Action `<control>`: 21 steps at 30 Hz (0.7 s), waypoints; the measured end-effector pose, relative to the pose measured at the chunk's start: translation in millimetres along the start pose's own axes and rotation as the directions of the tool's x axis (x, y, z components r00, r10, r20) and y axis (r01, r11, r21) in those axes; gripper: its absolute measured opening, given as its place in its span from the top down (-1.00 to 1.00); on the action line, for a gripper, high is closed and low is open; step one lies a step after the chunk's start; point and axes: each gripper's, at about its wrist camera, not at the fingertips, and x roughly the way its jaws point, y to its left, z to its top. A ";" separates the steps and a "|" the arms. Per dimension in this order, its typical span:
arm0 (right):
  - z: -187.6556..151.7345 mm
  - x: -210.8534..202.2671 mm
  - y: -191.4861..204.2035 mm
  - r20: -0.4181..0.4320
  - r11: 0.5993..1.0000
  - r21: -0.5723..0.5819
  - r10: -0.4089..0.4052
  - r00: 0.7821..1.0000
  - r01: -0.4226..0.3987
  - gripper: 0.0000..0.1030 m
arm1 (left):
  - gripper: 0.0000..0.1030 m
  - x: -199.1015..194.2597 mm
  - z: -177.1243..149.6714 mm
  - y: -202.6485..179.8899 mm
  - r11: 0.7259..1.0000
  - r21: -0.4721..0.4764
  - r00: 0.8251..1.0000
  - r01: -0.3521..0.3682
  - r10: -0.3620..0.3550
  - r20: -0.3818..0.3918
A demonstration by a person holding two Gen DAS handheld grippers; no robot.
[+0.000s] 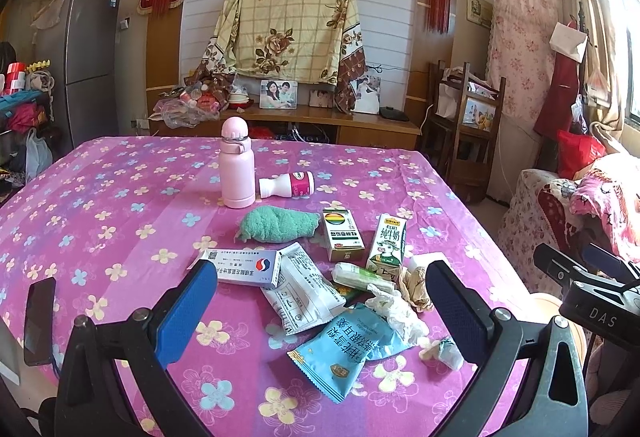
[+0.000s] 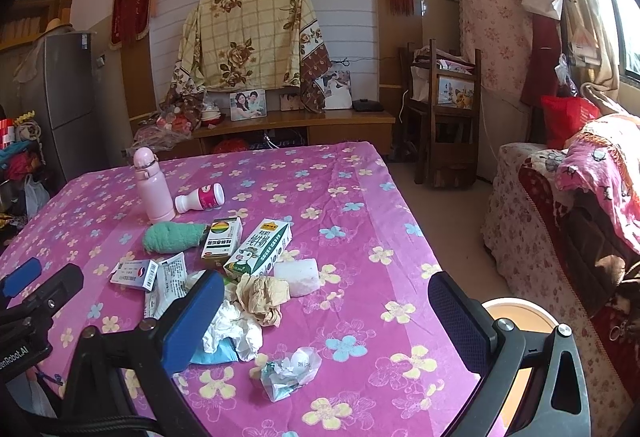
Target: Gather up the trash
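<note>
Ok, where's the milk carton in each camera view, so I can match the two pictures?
Left wrist view: the milk carton stands right of centre, just right of the yellow medicine box.
Right wrist view: the milk carton sits left of centre, leaning over, again right of that box.
Shared landmark: the upright pink bottle behind it.

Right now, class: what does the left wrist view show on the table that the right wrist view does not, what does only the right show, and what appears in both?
Only the left: a dark phone at the table's near left edge. Only the right: a white foam block seen whole beside the carton. Both: pink flask, toppled white bottle, green cloth, milk carton.
</note>
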 end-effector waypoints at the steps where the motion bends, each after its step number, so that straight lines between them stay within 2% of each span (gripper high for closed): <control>1: 0.0 0.0 0.0 -0.001 1.000 0.000 0.001 1.000 -0.001 -1.00 | -1.00 -0.2 -0.1 0.3 1.000 0.000 1.000 0.000 0.000 0.000; 21: -5.1 2.9 -1.2 -0.007 1.000 0.003 0.004 1.000 -0.004 -1.00 | -1.00 2.5 -5.9 -0.3 1.000 -0.011 1.000 0.007 -0.007 -0.016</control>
